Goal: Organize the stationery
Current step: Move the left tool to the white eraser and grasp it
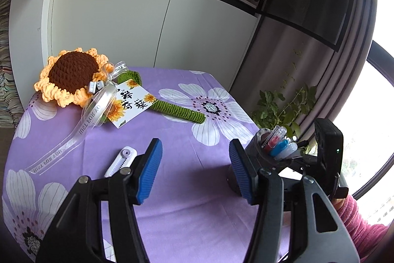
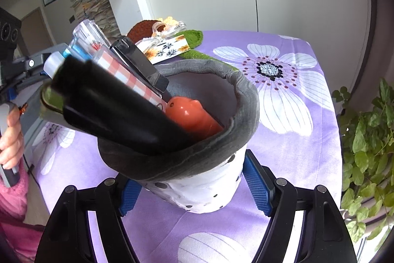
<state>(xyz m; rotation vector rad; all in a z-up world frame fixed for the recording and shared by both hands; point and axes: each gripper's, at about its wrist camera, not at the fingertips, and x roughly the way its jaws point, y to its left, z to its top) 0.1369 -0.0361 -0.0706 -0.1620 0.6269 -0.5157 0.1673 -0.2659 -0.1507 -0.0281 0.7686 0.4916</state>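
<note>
A white dotted pen holder (image 2: pixel 209 191) with a grey felt rim stands on the purple flowered cloth, holding several pens, a black case (image 2: pixel 118 115) and an orange piece (image 2: pixel 192 117). My right gripper (image 2: pixel 189 179) has its blue pads on either side of the holder's base, close to its walls with no firm press showing. In the left wrist view the holder (image 1: pixel 256 152) stands just right of my left gripper (image 1: pixel 195 142), which is open with nothing between its pads. A white cutter (image 1: pixel 120 160) lies on the cloth beside the left finger.
A crochet sunflower (image 1: pixel 71 75) with a ribbon and a card (image 1: pixel 130 102) lies at the far left of the cloth (image 1: pixel 184 189). A leafy plant (image 1: pixel 283 102) stands beyond the table's right edge. White cupboards rise behind. A pink sleeve (image 1: pixel 357 221) shows at lower right.
</note>
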